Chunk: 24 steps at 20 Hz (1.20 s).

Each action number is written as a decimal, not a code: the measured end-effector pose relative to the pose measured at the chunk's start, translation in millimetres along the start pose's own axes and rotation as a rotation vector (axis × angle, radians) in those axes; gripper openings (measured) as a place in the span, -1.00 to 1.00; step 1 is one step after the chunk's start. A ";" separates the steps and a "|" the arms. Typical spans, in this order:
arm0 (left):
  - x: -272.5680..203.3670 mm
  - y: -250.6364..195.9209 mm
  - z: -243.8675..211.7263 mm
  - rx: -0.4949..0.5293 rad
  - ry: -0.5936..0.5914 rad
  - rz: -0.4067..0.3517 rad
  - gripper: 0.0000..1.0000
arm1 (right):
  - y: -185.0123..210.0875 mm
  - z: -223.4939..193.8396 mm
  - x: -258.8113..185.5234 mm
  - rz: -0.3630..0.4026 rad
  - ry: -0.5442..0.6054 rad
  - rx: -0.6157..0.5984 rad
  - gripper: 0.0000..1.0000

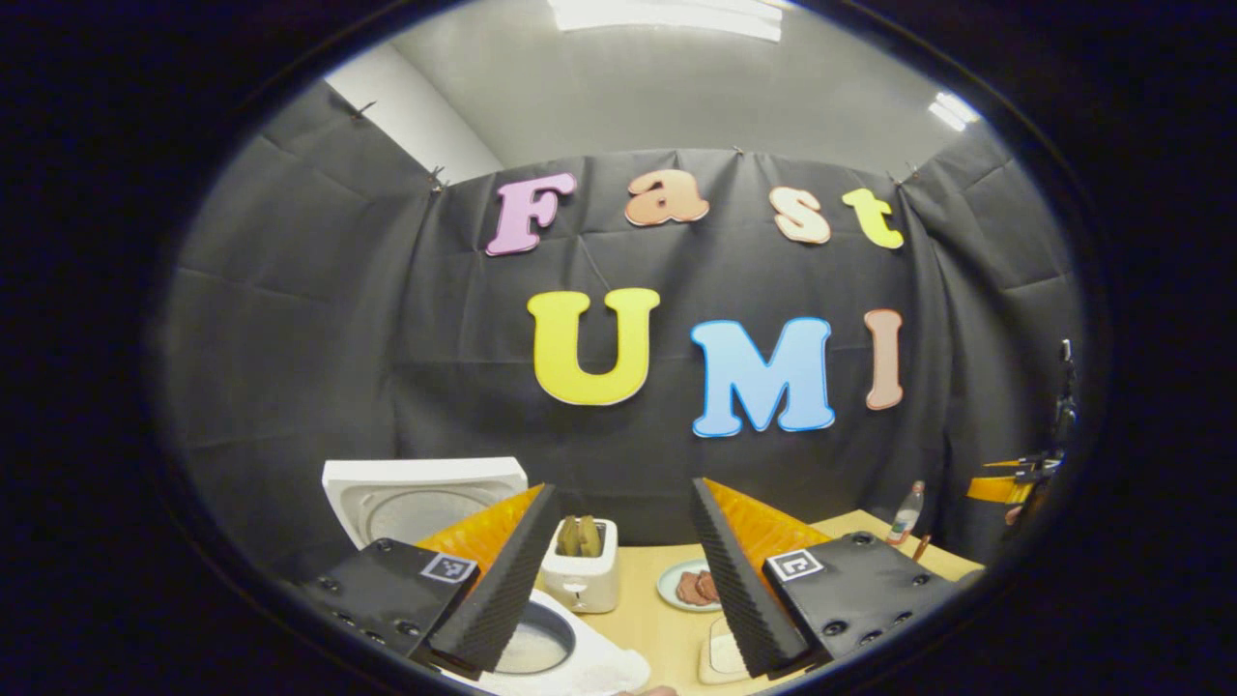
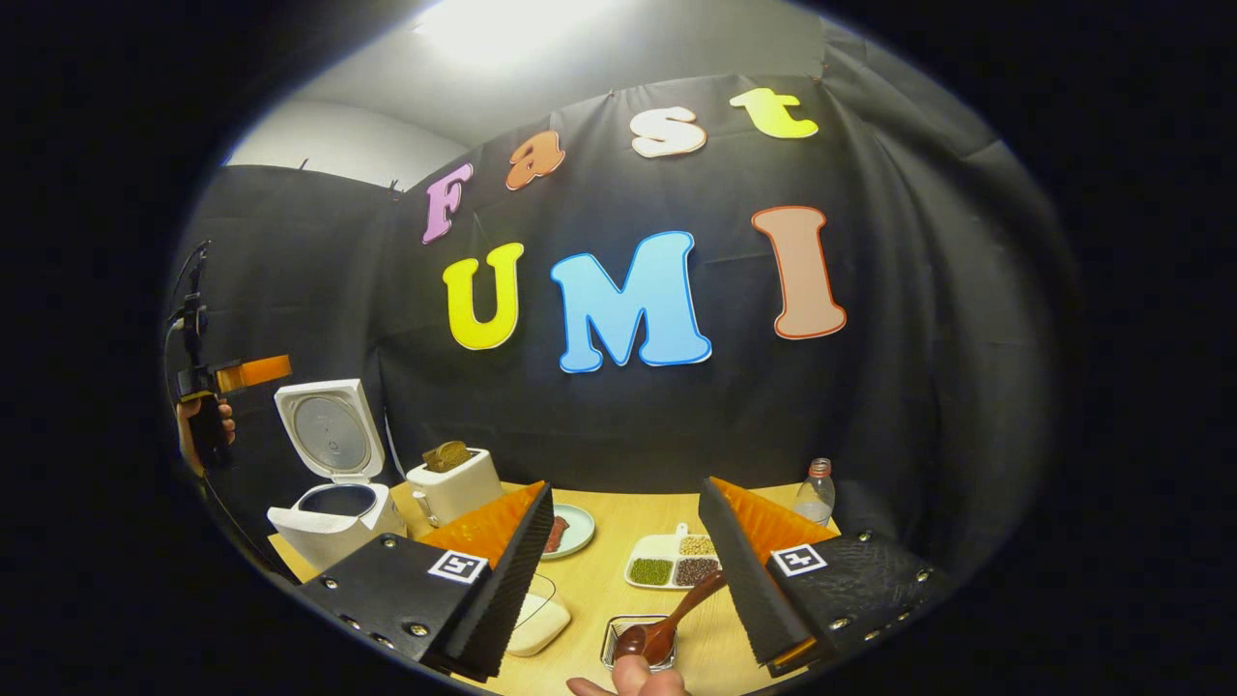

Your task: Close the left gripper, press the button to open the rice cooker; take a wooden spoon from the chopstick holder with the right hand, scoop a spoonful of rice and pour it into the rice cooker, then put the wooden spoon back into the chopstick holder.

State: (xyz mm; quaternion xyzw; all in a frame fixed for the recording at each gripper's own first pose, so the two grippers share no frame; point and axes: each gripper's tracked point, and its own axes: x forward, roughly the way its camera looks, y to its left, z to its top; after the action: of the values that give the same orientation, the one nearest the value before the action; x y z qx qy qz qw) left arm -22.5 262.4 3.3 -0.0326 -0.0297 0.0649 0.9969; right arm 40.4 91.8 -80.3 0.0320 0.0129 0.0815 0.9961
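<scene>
The rice cooker (image 2: 333, 503) is seen at the left end of the table (image 2: 599, 580) with its lid raised. The wooden spoon (image 2: 667, 623) is laid in the chopstick holder (image 2: 628, 633) near the table's front edge. The left gripper (image 1: 618, 580) and right gripper (image 2: 628, 590) are held with fingers spread wide, nothing between them.

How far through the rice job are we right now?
Done: the rice cooker stands with its lid up. In hand: nothing; the right gripper has its jaws apart and empty, and so does the left gripper. The wooden spoon sits in the holder on the table. I cannot tell whether rice has already been scooped and poured.
</scene>
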 end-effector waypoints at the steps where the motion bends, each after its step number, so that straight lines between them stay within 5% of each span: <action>1: 7.4 13.2 3.1 0.011 0.003 0.018 0.92 | 0.9 0.8 -0.1 0.001 -0.003 -0.001 0.82; 15: 104.7 187.3 -28.1 -0.045 0.084 0.263 0.88 | 29.1 -25.9 15.6 0.058 0.056 -0.013 0.83; 24: 140.3 239.5 -53.8 -0.047 0.168 0.338 0.84 | 34.3 -29.9 32.6 0.065 0.063 -0.002 0.83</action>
State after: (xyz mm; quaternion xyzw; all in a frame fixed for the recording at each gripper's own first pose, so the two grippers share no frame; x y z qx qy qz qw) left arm 89.3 514.5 -59.1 -0.0658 0.0579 0.2278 0.9697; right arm 66.1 132.8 -108.5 0.0286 0.0432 0.1150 0.9920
